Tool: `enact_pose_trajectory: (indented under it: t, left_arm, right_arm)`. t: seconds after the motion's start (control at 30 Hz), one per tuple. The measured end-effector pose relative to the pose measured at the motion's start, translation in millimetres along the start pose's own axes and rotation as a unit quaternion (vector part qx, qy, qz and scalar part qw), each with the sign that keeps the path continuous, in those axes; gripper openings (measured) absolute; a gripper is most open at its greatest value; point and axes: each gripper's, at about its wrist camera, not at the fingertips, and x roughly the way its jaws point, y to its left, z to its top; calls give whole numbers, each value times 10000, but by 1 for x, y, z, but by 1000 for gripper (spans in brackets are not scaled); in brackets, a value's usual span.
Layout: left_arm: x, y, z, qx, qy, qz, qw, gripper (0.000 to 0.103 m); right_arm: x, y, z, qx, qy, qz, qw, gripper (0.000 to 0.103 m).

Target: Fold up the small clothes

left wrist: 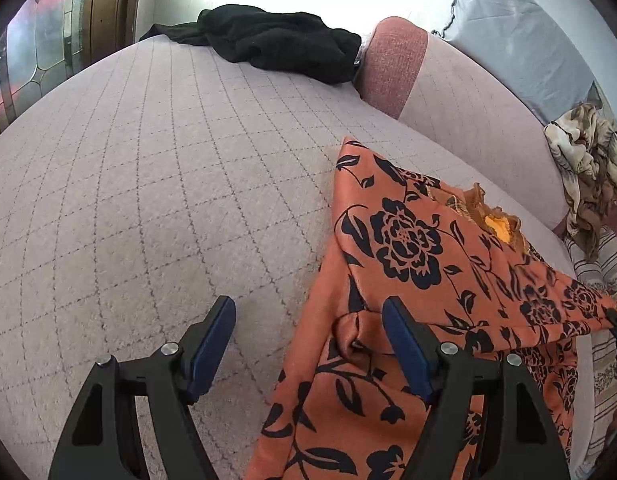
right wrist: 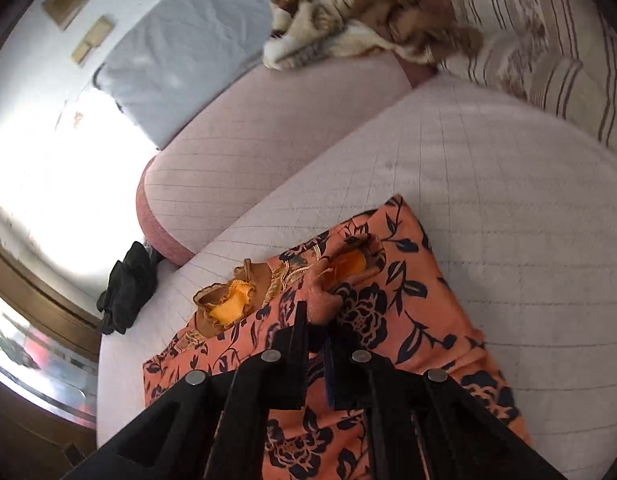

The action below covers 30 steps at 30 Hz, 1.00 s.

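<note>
Orange black-flowered cloth garment [right wrist: 372, 312] pinched in my right gripper [right wrist: 316, 320] to lift a fold, left gripper [left wrist: 308, 320] gaping beside it.

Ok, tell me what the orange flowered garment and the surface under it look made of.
Orange garment: thin woven cloth, matte, printed with black flowers; it drapes and creases softly, with frilly trim at the openings. Surface: quilted fabric, pale mauve, matte and slightly fuzzy, stitched in a diamond grid; probably upholstery.
</note>
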Motion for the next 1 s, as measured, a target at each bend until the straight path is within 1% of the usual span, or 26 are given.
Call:
enact_pose_trajectory:
  t: [0.03,0.07,0.1,0.13,0.17,0.2,0.27,0.3,0.4,0.43,0.47,0.53,0.57,0.6,0.63,0.67,0.7,0.73,0.77,0.8,0.83,0.87,0.9,0.93,0.97,1.0]
  left_arm:
    - [0,-1,0,22,-10,22,10000,76]
    - [-1,-2,0,54,-28,36,10000,76]
    - [-2,-4,0,83,-58,36,9999,76]
    - [-5,-5,-1,119,-103,45,9999,76]
    - [-9,-6,-1,163,-153,48,9997,76]
    - [-12,-8,0,208,-223,35,9995,76]
    - [-23,-11,1,322,-458,30,9984,76]
    - [-29,-13,4,375,-549,20,9978,76]
    - [-44,-26,10,543,-763,-147,9955,77]
    - [-47,-33,12,634,-802,-200,9946,78]
    - [-46,-41,14,770,-824,-241,9933,81]
    - [-39,-59,17,1101,-781,-152,9907,81]
    - [-32,-65,17,1177,-699,-132,9905,81]
    - [-22,-69,17,1169,-560,-132,9915,81]
    - [-10,-70,16,1146,-362,-36,9928,81]
    - [7,-70,14,1147,-63,158,9933,81]
    - [24,-67,11,1138,263,391,9924,81]
    - [36,-64,8,1132,483,499,9911,82]
    - [32,-63,6,1179,269,478,9915,84]
    - [30,-63,5,1241,186,512,9908,85]
    - [31,-62,5,1261,203,508,9905,85]
    - [34,-61,5,1241,222,495,9908,87]
    - [36,-58,6,1197,236,509,9912,91]
    - [37,-57,7,1134,257,479,9921,91]
    - [37,-56,8,1094,275,478,9925,91]
    - [35,-56,9,1065,321,520,9924,91]
  right_arm:
    - [1,-2,-7,-73,120,-99,9999,8]
    - [11,-9,-16,-130,396,-265,9988,8]
    - [24,-18,-26,-232,662,-466,9965,13]
    - [39,-28,-34,-321,915,-630,9933,25]
    - [48,-41,-40,-335,1136,-826,9895,26]
    - [46,-49,-42,-207,1072,-692,9916,26]
    - [27,-58,-38,-2,772,-554,9955,46]
    - [17,-59,-34,-2,619,-534,9966,65]
    - [-11,-51,-20,-258,203,-282,9991,67]
    - [-15,-43,-15,-283,155,-56,9995,67]
    - [-13,-34,-9,-330,207,304,9988,67]
    - [2,-15,1,-415,549,1055,9920,67]
    - [15,-8,7,-388,752,1468,9855,68]
    - [32,-4,11,-346,1006,1798,9779,72]
    - [51,-3,14,-283,1255,2012,9711,72]
    - [71,-9,16,-231,1342,1941,9715,72]
    - [90,-21,17,-158,1389,1616,9769,73]
    - [109,-42,17,114,1535,1217,9806,68]
    - [123,-67,18,709,1607,1235,9767,58]
    - [120,-82,20,1171,1479,1432,9715,51]
    - [111,-83,25,1227,1376,1607,9696,57]
    - [100,-77,29,993,1222,1670,9733,64]
    - [93,-72,29,778,1099,1741,9755,79]
    - [93,-67,28,558,1080,1782,9765,84]
    - [105,-67,26,310,1287,1503,9797,83]
    - [112,-72,25,361,1453,1347,9795,70]
